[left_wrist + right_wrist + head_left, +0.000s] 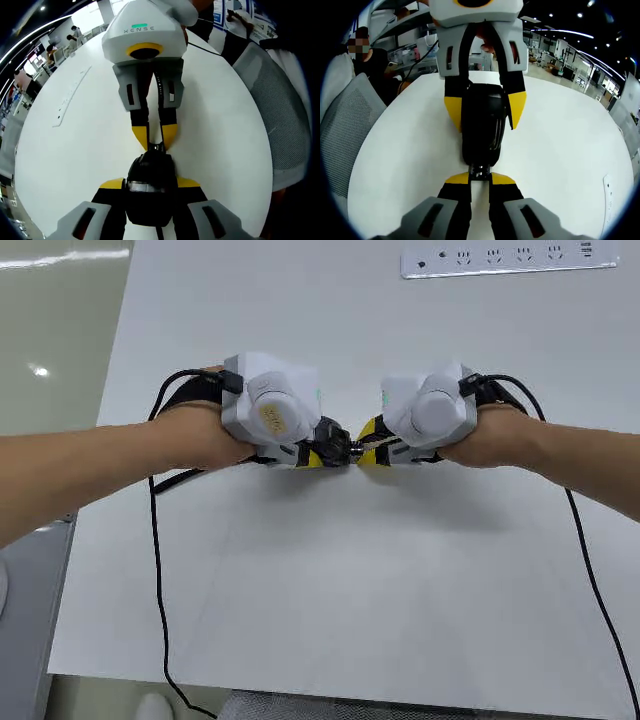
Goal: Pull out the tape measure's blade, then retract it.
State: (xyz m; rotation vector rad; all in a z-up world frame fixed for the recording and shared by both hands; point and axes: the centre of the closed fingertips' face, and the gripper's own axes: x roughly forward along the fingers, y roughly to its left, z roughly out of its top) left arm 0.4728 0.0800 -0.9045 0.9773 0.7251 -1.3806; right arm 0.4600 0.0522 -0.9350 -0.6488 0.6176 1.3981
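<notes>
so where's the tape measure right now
Mid-table in the head view, the tape measure sits clamped in the left gripper, blade tip pinched by the right gripper.

In the head view the left gripper (318, 453) and its white housing cover most of the tape measure (333, 443); a dark sliver shows ahead of its jaws. The blade (479, 171) is pinched at the right gripper's (480, 178) jaw tips, and it is too small to tell how far out it is. Behind the left gripper, a black cable (155, 540) runs off the bottom edge.
</notes>
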